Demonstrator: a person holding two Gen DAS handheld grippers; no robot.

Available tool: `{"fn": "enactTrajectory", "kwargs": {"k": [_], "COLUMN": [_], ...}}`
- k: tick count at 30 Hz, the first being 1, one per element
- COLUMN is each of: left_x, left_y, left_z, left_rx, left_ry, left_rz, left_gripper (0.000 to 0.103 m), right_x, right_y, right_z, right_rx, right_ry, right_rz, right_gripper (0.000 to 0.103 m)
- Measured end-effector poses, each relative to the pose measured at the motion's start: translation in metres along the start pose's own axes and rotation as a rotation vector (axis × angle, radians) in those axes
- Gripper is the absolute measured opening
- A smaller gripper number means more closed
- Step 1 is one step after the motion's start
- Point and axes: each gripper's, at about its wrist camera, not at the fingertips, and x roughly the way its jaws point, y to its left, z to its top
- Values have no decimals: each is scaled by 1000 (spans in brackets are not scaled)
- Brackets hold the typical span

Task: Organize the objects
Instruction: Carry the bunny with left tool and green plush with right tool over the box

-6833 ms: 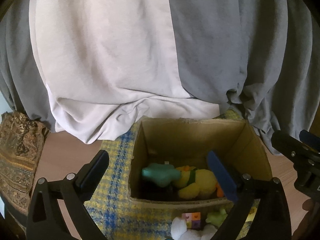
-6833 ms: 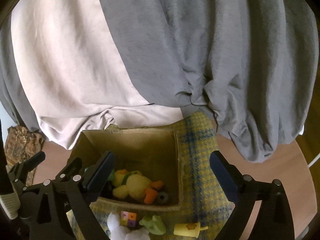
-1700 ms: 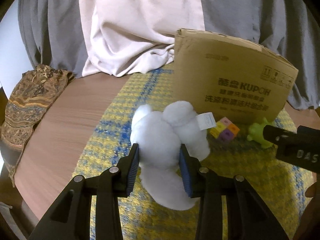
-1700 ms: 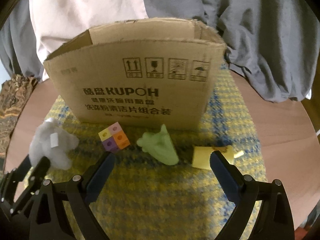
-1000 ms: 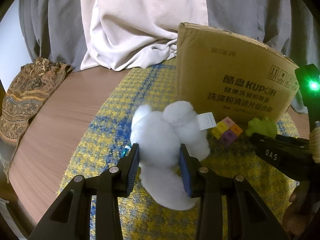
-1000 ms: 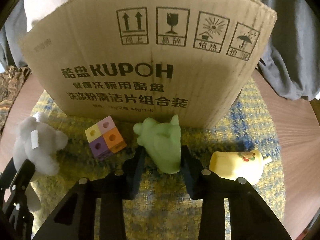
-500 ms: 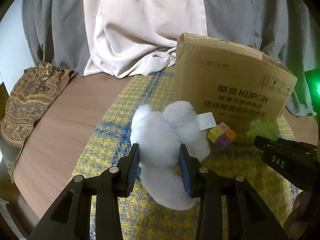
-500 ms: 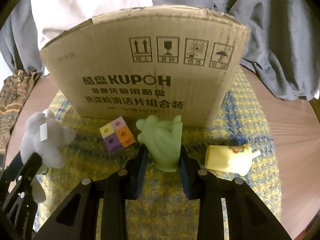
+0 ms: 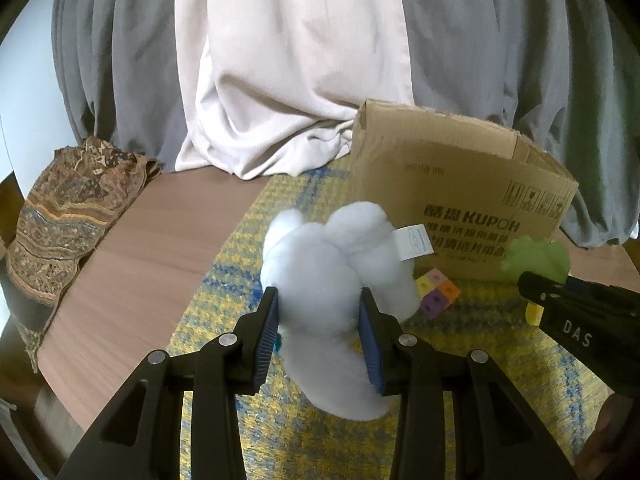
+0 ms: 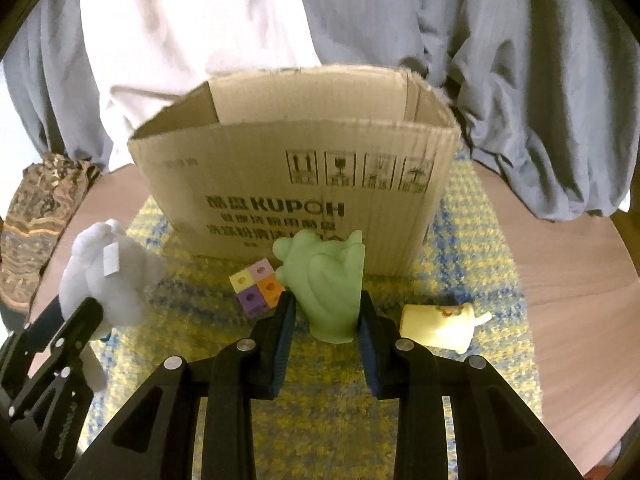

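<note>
Two grips full: left gripper (image 9: 319, 330) clamped on white plush toy (image 9: 336, 280), right gripper (image 10: 325, 330) clamped on green rubber toy (image 10: 326, 276), both just near of cardboard box (image 10: 296, 184). Box interior hidden. Left lying on yellow-blue cloth (image 10: 320, 420): colored cube (image 10: 258, 286), yellow toy (image 10: 438, 325).

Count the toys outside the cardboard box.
4. White plush in the left claw; green toy in the right claw; coloured cube and yellow toy on the mat. The box's inside is hidden.
</note>
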Motion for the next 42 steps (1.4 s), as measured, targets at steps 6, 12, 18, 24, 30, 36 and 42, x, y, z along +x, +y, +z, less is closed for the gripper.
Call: {"fn": "enactTrajectory", "kwargs": {"k": [6, 12, 18, 24, 30, 36, 42], "left_x": [-12, -23, -34, -40, -44, -46, -46], "left_y": [-3, -6, -11, -14, -19, -26, -36], "left_z": [11, 25, 39, 53, 69, 87, 105], "left_rx": [0, 4, 11, 14, 21, 35, 56], "left_ry": [-35, -68, -103, -126, -150, -171, -194], "left_rz": [-4, -14, -22, -37, -48, -67, -82], "left_gripper": [38, 38, 38, 38, 38, 38, 38], "right_x": [-17, -31, -45, -56, -66, -75, -82], "right_y": [-2, -6, -9, -12, -14, -18, -22], "right_z": [6, 12, 18, 27, 37, 50, 63], "right_rx": [7, 12, 14, 18, 23, 30, 34], "right_ry": [-34, -65, -97, -127, -154, -183, -209], "right_rz": [5, 7, 10, 11, 10, 6, 0], "right_gripper": [30, 30, 30, 30, 30, 30, 30]}}
